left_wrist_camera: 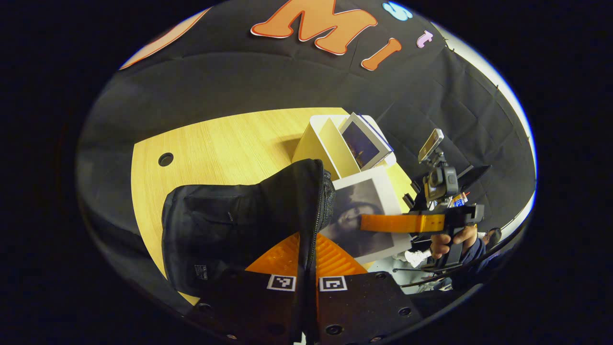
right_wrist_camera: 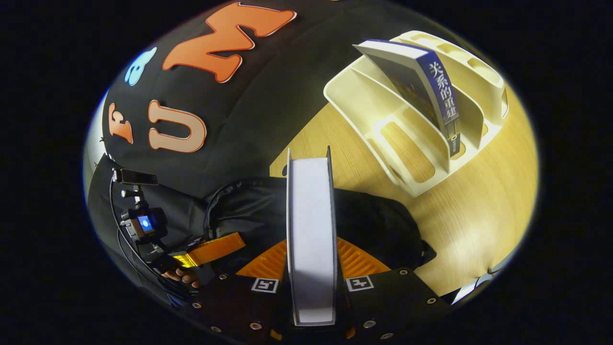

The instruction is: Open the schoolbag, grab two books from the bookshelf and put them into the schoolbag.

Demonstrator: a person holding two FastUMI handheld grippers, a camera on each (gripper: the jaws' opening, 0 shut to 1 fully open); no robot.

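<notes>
Left gripper view: the left gripper (left_wrist_camera: 306, 268) pinches the schoolbag (left_wrist_camera: 239, 225) rim at bottom centre, the bag hiding part of the book (left_wrist_camera: 366, 215). Right gripper view: the right gripper (right_wrist_camera: 311, 268) clamps that book (right_wrist_camera: 311, 230), page edge facing the camera, long axis vertical; the bookshelf (right_wrist_camera: 402, 139) sits upper right.

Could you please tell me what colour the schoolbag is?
The schoolbag is black, clearest in the left gripper view.

- Left gripper view: looking close along the schoolbag (left_wrist_camera: 239, 220) edge toward the bookshelf (left_wrist_camera: 335, 143).
- Right gripper view: facing down over the same bag and shelf, nearer the shelf.
</notes>
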